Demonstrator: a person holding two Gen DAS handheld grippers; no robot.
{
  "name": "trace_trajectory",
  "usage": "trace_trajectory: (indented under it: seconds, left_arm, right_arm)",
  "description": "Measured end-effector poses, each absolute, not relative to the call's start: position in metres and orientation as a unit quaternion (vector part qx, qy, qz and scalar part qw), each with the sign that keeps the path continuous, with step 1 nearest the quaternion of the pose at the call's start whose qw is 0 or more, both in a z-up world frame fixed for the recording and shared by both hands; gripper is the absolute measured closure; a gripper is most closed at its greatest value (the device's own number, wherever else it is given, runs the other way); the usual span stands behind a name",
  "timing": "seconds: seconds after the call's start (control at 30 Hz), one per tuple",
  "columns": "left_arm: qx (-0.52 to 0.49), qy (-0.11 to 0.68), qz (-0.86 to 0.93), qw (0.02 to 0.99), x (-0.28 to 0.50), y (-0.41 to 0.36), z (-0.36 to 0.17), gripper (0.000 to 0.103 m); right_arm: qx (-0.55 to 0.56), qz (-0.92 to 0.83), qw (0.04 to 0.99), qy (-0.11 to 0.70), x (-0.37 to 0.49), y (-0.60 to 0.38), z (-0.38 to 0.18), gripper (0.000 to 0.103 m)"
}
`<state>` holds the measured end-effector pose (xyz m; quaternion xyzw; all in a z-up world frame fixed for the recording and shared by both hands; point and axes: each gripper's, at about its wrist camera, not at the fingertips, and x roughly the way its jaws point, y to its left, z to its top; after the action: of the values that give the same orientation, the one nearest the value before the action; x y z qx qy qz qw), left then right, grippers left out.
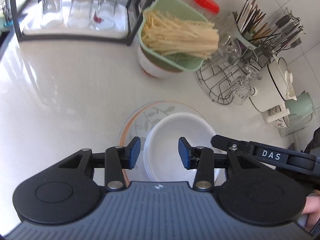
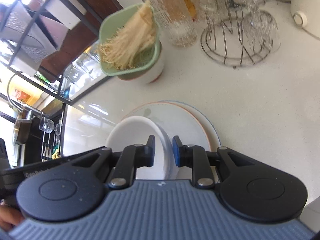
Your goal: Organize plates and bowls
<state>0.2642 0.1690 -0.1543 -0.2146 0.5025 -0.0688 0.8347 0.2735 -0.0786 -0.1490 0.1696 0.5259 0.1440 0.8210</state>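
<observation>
On the left we see a black-framed rack holding a white tray with upturned glasses, and in front of it a wide bare stretch of pale tabletop that runs to the near edge of our view. Our left hand-held gripper stands about half open above the stacked white bowls: one blue pad is outside the left rim, the other over the hollow, and neither presses on anything. The bowls sit on the leaf-patterned plate, toward its right side, so the plate's orange rim shows free on the left and far side. Beyond the plate a green strainer of pale noodles rests on a white bowl, with clear tabletop between them. Our right hand-held gripper is nearly closed, its pads on either side of the bowls' right rim; we cannot tell whether they grip it. To the right stand a wire glass rack and a utensil holder near the wall.
</observation>
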Motion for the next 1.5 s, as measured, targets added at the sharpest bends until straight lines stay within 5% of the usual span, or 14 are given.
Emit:
trace_trajectory:
  seconds: [0.6,1.23,1.5]
  left_arm:
    - [-0.149,0.400,-0.047,0.903,0.206,0.164,-0.052,0.056]
    - [-0.145,0.359,-0.048,0.921,0.148,0.125,-0.005,0.051]
    - [-0.147,0.354,-0.037,0.923,0.118,0.109,0.000,0.040]
  right_arm:
    - [0.134,0.219,0.873,0.415,0.239,-0.078,-0.062,0.081]
    - [0.104,0.210,0.921,0.313,0.171,-0.128,-0.002,0.081]
    - [0.095,0.203,0.929,0.295,0.141,-0.141,0.001,0.080]
